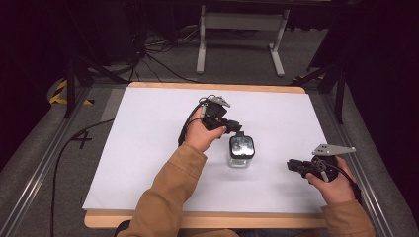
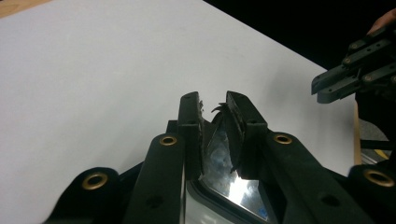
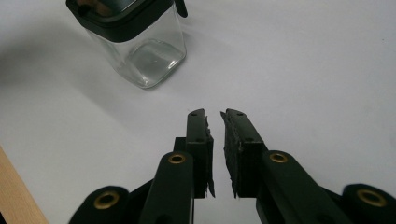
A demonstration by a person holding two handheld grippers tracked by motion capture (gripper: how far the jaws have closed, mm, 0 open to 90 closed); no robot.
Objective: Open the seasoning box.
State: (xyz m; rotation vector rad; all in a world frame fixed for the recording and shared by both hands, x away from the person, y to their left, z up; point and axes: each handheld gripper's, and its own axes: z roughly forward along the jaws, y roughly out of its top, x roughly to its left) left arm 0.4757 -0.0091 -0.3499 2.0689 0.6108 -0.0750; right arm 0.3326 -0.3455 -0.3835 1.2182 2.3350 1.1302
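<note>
While the jar (image 1: pixel 241 153) stands upright just right of the frame's centre in the high view, its black-rimmed lid (image 1: pixel 242 146) is the part being worked. It is a square, clear glass jar, and looks empty in the right gripper view (image 3: pixel 140 51). Directly above the lid sits the left gripper (image 1: pixel 236 129); in its own view the jaws stand nearly together, with the lid's shiny top (image 2: pixel 229 182) close under them, and I cannot tell whether the pads pinch anything. Lower right in the high view, the right gripper (image 1: pixel 292 165) rests well apart from the jar, jaws a little spread with nothing between them. To open the lid well, I judge the right gripper should first brace the glass body, low on its walls. The left can then work the lid's edge without tipping or sliding the jar on the white sheet (image 1: pixel 148 143).
</note>
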